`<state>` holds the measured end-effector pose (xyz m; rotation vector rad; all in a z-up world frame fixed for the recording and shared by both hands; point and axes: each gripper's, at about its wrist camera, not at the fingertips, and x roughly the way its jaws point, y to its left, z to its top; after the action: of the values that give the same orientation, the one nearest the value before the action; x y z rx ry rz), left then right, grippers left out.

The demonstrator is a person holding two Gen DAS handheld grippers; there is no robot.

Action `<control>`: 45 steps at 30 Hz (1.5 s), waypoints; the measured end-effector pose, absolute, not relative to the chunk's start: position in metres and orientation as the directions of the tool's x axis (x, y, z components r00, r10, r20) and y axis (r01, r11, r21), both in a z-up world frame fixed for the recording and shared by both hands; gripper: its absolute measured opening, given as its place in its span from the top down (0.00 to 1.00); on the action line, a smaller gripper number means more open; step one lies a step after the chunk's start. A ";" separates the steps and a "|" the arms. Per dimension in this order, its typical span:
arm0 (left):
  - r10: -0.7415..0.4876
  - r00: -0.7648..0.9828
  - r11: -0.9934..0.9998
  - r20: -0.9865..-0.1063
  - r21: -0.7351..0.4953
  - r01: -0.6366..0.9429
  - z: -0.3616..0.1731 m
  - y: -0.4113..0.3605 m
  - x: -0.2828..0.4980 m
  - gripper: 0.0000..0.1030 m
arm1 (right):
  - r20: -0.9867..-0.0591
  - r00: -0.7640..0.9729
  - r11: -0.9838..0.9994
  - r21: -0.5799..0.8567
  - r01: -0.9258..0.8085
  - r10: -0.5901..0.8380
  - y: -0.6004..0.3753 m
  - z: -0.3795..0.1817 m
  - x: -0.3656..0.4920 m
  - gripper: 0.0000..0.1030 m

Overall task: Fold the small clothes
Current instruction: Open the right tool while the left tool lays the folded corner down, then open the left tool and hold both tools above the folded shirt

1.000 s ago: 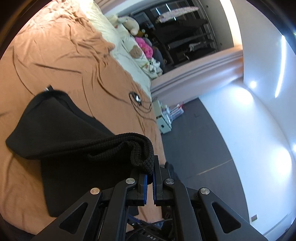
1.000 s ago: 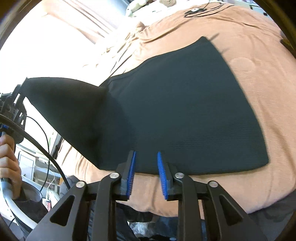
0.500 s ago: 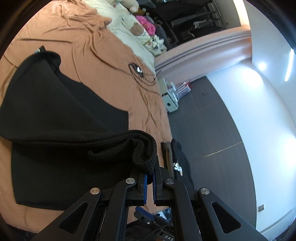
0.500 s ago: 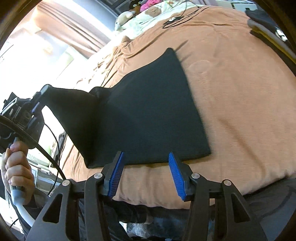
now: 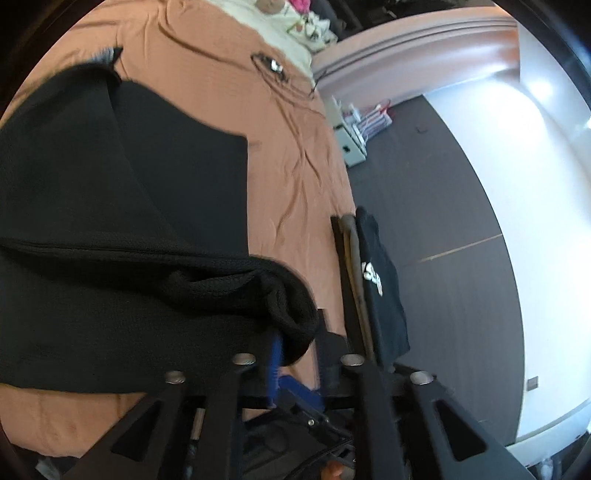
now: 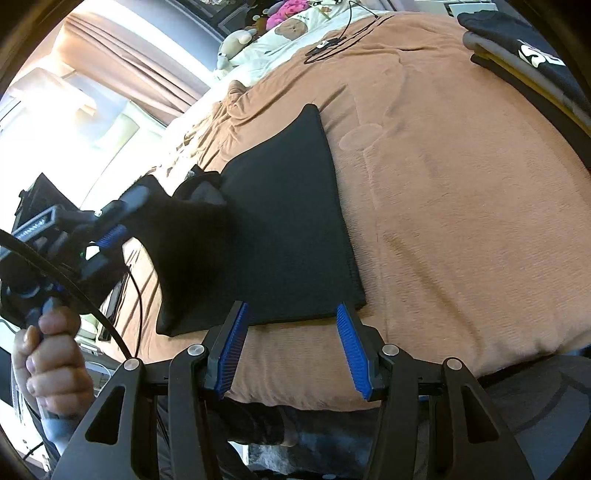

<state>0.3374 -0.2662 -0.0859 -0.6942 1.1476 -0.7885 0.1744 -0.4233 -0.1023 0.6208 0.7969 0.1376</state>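
Observation:
A black knit garment (image 6: 288, 221) lies flat on the tan bedspread (image 6: 461, 206). Its left part is lifted and drawn over the rest. In the left wrist view the garment (image 5: 110, 206) fills the left half, and its bunched edge (image 5: 291, 314) rests against the blue pad of my left gripper (image 5: 295, 369), whose jaws stand apart. The left gripper also shows in the right wrist view (image 6: 110, 229), held in a hand beside the raised cloth. My right gripper (image 6: 291, 347) is open and empty at the garment's near edge.
A folded black garment with white print (image 5: 373, 280) hangs over a rail at the bed's edge, also in the right wrist view (image 6: 532, 48). A cable and small device (image 6: 325, 46) lie further up the bed. Pillows and soft toys (image 6: 280, 26) lie at the head.
My left gripper carried the lifted cloth over the flat part, and its jaws have now parted. My right gripper opened wider and drew back from the garment's near edge.

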 end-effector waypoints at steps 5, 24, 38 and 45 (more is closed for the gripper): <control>-0.823 0.250 0.556 -0.510 -0.813 0.172 -0.087 -0.250 0.337 0.24 | -0.639 0.692 0.840 0.535 0.086 0.336 -0.419 -0.099 0.176 0.45; -0.724 0.359 0.614 -0.589 -0.787 -0.056 -0.130 -0.126 0.340 0.24 | -0.793 0.581 0.980 0.195 -0.038 0.181 -0.352 -0.097 0.230 0.41; -0.727 0.311 0.623 -0.612 -0.779 -0.077 -0.153 -0.125 0.343 0.25 | -0.788 0.603 0.991 0.122 -0.050 0.127 -0.353 -0.074 0.248 0.41; -0.736 0.313 0.611 -0.601 -0.788 -0.075 -0.155 -0.119 0.341 0.25 | -0.802 0.569 0.981 0.108 -0.162 0.183 -0.315 -0.084 0.263 0.39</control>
<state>0.3405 -0.1195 -0.1549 -0.8319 1.1927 -0.5088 0.2626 -0.3151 -0.0839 0.0233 0.9443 0.2025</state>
